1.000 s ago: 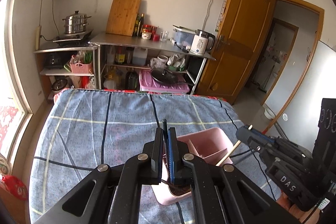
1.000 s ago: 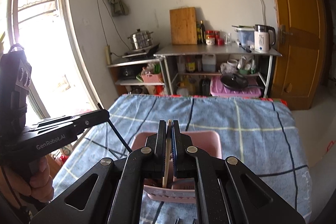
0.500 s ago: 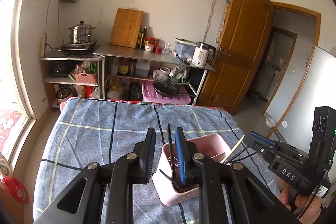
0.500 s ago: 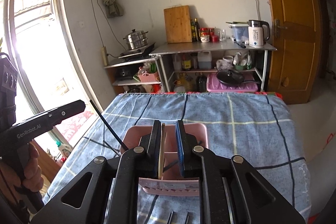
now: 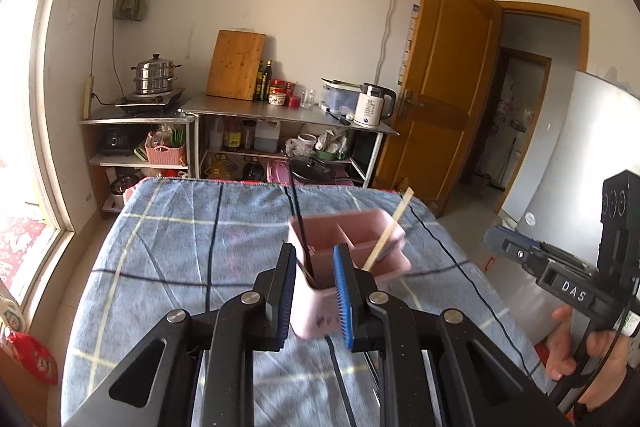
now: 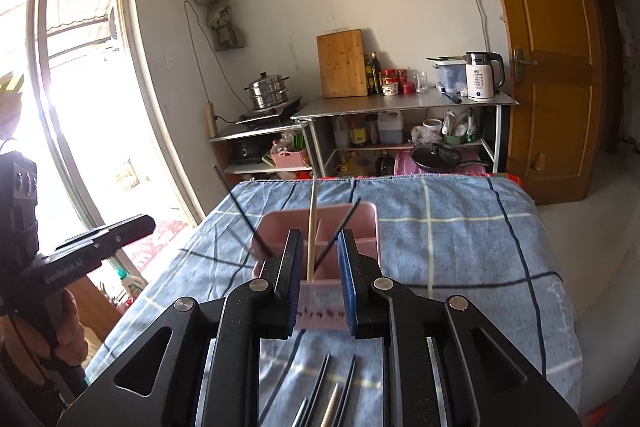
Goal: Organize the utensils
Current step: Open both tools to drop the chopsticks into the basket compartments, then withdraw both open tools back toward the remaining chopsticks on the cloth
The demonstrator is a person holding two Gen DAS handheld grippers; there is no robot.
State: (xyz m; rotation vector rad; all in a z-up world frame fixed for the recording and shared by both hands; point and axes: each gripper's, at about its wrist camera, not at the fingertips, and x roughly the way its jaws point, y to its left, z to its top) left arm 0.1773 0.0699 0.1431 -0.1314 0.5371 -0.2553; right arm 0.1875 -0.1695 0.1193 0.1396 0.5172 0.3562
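I see a pink divided holder point(image 6: 320, 247) upright on the blue checked worktop point(image 6: 460, 227), with one pale wooden chopstick point(image 6: 311, 223) and black chopsticks point(image 6: 248, 223) leaning inside; more chopsticks point(image 6: 320, 399) lie nearer.

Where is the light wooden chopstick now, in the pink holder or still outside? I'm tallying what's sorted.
In. The light wooden chopstick stands leaning inside the pink holder, its lower end below the rim, touching neither tongs.

Bright daylight from window point(image 6: 76, 99) at left, blown out to white glare. Strong fisheye bending and dark vignette at edges. Slight motion blur on pink holder point(image 5: 352, 243).
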